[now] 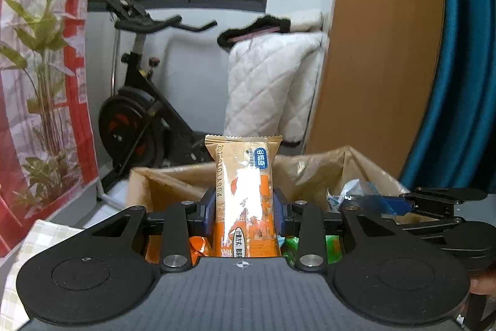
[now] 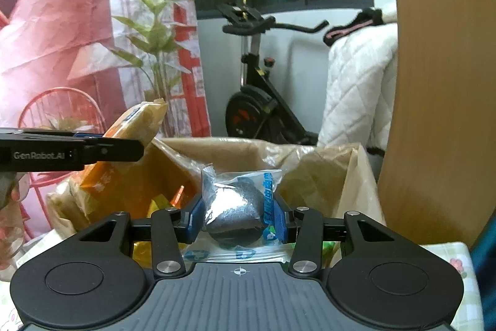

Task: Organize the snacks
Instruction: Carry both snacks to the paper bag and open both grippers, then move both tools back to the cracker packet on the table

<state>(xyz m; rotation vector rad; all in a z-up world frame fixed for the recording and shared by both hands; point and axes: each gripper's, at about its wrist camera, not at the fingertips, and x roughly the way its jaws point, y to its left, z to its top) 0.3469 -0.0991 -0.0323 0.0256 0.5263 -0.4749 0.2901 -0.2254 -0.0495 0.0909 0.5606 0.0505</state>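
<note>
Snacks mid-lift above the paper bag (image 1: 310, 172): left tongs (image 1: 245, 207) clenched on orange bar (image 1: 245, 191), right tongs (image 2: 238, 216) clamping dark round snack (image 2: 235, 213). Next, probably sorting spots away from bag.

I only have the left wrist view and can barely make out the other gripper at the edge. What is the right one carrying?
Observer: The right gripper is shut on a clear plastic packet with a dark round snack inside.
Operator: And where is it?
Observer: Above the brown paper-lined box, beside your left gripper.
Operator: Does my orange wrapped snack bar look straight?
Observer: No, the orange wrapped snack bar tilts.
</note>
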